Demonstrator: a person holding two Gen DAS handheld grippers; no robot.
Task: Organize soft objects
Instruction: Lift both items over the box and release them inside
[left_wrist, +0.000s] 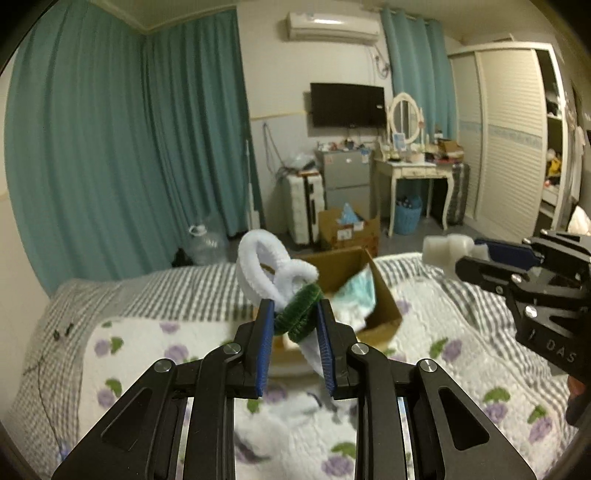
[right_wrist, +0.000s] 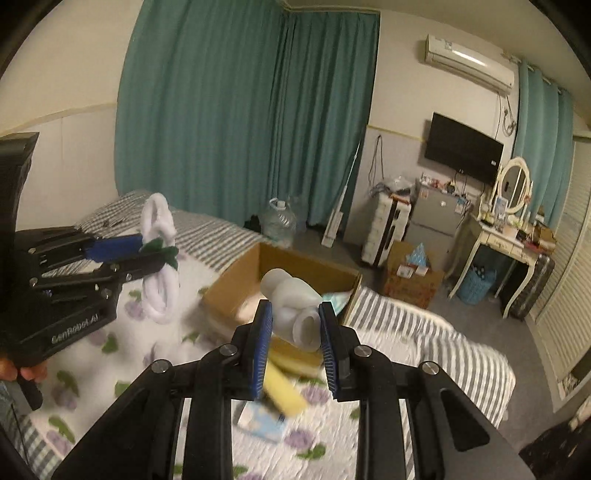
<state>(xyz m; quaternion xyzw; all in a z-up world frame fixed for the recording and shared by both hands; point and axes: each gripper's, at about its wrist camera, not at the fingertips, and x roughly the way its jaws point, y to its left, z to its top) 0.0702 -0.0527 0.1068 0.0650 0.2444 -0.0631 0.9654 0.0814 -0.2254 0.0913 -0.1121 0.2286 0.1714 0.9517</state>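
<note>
Fuzzy bundle (left_wrist: 275, 275) up in the air over the bed (left_wrist: 177, 354), pinched in the left tongs (left_wrist: 295, 317): thick white chenille loops, bound at the waist by a dark green fuzzy band (left_wrist: 299, 314) that sits right between the blue pads. One white loop rises above the jaws, the rest dangles below them. From the right wrist view the same bundle shows side-on, white coils above and below the jaw tips, green at the grip.

Over to the right tongs (right_wrist: 295, 321): clamped on a white foam piece (right_wrist: 295, 306), smooth and pale, lumpy, with a round hollow end facing the camera. It too hangs above the bed, in front of the open cardboard box (right_wrist: 332, 275).

The box sits on the floral quilt toward the foot edge of the bed, flaps up, something light blue (right_wrist: 336, 298) inside. A yellow sponge (right_wrist: 286, 391) and a pale blue packet (right_wrist: 262, 421) lie on the quilt below the right tongs, blurred.
</note>
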